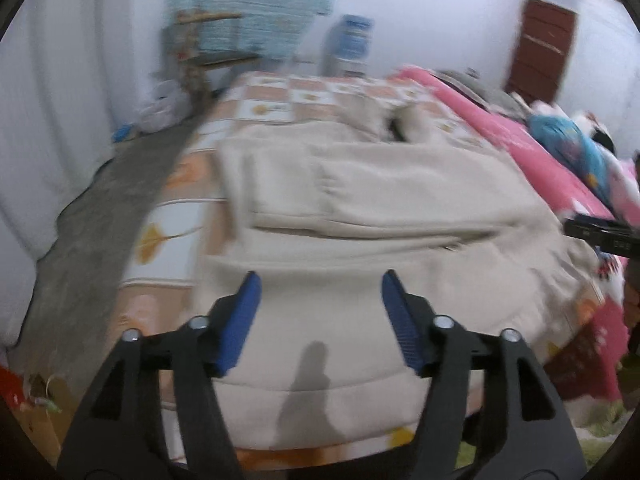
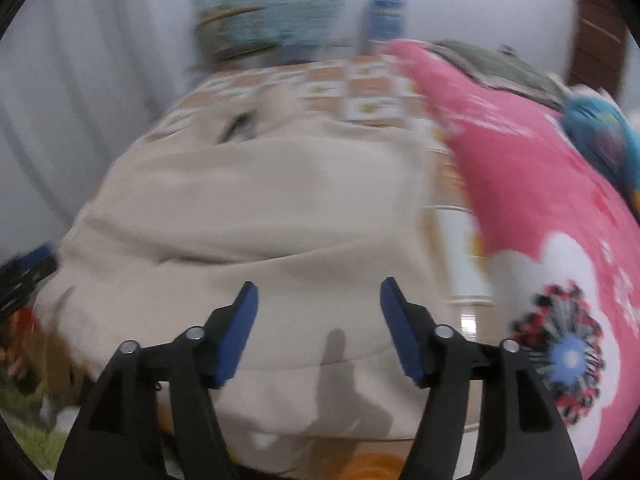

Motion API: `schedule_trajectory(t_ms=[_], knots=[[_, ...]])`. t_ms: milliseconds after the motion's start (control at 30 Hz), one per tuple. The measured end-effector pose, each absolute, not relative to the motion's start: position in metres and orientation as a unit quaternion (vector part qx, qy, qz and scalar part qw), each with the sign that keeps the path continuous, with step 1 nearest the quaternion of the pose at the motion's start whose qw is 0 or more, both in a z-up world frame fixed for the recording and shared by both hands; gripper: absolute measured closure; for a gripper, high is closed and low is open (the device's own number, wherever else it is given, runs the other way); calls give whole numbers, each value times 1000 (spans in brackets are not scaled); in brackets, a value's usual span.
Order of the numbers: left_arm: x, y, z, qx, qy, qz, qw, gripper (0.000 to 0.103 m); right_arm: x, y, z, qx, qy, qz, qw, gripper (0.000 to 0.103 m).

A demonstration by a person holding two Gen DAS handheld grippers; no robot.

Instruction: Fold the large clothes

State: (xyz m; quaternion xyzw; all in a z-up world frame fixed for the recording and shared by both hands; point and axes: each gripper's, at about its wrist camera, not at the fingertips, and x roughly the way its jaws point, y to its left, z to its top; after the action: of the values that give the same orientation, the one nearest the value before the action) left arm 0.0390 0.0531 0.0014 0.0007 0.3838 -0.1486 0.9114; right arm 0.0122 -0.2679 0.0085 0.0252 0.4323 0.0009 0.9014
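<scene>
A large cream sweatshirt (image 1: 360,208) lies spread on the bed, one sleeve folded across its body with the ribbed cuff (image 1: 332,184) near the middle. My left gripper (image 1: 320,284) hovers open above the garment's near hem, with nothing between its blue pads. In the right wrist view the same cream sweatshirt (image 2: 256,216) fills the middle, and my right gripper (image 2: 318,292) stands open over its near edge, also holding nothing. The tip of the right gripper (image 1: 600,234) shows at the right edge of the left wrist view. Both views are blurred.
The bed carries an orange-and-white checked sheet (image 1: 172,232). A pink quilt (image 2: 540,200) runs along the right side, with a blue pillow (image 1: 576,140) and grey clothes (image 2: 496,64) on it. Grey floor (image 1: 100,240) and a white wall lie left; a brown door (image 1: 540,48) stands far right.
</scene>
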Motion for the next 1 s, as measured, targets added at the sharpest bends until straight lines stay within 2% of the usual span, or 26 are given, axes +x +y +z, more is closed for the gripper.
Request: schedule_trajectory(t_ms=[200,267,433,567,700,733,1000], knots=[[43,1,-34,41,446,-179,876,26,20,-222,-19,-13,462,64,885,33],[41,-7,-38,64,437,-160,883,20,27,-222,-38,0,490,62,869,32],[46,-5,-39,58,452,-158,876,18,17,-226,-22,9,474,65,878,32],[46,-8,-40,70,456,-150,874,14,2,-218,-15,-15,459,91,884,23],[50,-9,-41,67,465,-144,871,12,5,-211,-43,-45,498,74,863,17],[50,-10,-41,70,465,-141,871,11,3,-207,-46,-65,485,68,870,16],[52,-13,-41,70,476,-133,866,8,5,-218,-27,-59,470,41,880,16]])
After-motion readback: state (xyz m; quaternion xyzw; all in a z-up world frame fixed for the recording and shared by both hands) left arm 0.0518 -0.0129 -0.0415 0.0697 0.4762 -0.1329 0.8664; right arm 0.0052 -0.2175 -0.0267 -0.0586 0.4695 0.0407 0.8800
